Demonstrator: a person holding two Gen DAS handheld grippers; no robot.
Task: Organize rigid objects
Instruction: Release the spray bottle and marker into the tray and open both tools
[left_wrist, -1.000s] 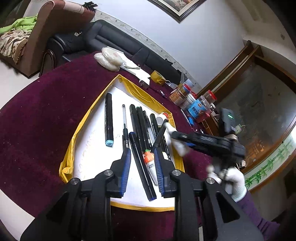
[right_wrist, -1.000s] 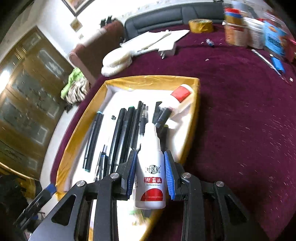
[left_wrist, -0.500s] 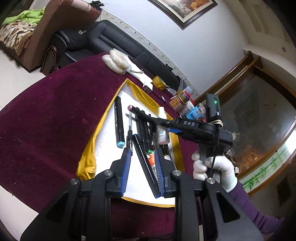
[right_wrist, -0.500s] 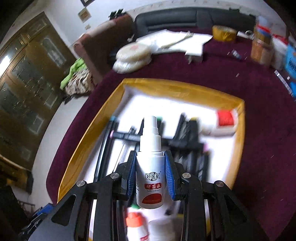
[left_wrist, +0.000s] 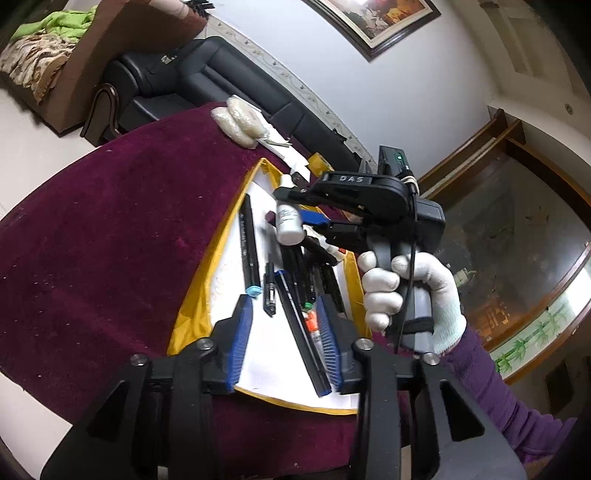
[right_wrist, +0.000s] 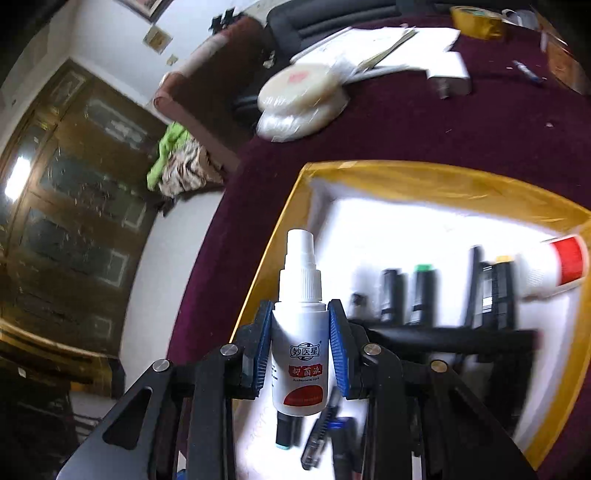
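My right gripper (right_wrist: 300, 349) is shut on a white spray bottle (right_wrist: 300, 354) with a red label, held above the yellow-rimmed white tray (right_wrist: 424, 181). In the left wrist view the same bottle (left_wrist: 288, 221) hangs in the right gripper (left_wrist: 295, 210) over the tray's far part. Several black pens and markers (left_wrist: 295, 273) lie in a row in the tray (left_wrist: 195, 291). My left gripper (left_wrist: 284, 347) is open and empty, low over the tray's near end. A red-capped white bottle (right_wrist: 554, 266) lies at the tray's right side.
The tray sits on a dark red cloth (left_wrist: 110, 236) covering a round table. Stacked white discs in plastic (right_wrist: 299, 99), papers (right_wrist: 388, 48) and a tape roll (right_wrist: 476, 18) lie at the far side. A black sofa (left_wrist: 207, 85) stands beyond the table.
My right gripper has carried the spray bottle up and toward the tray's far left. The left gripper has drawn back a little and stays open.
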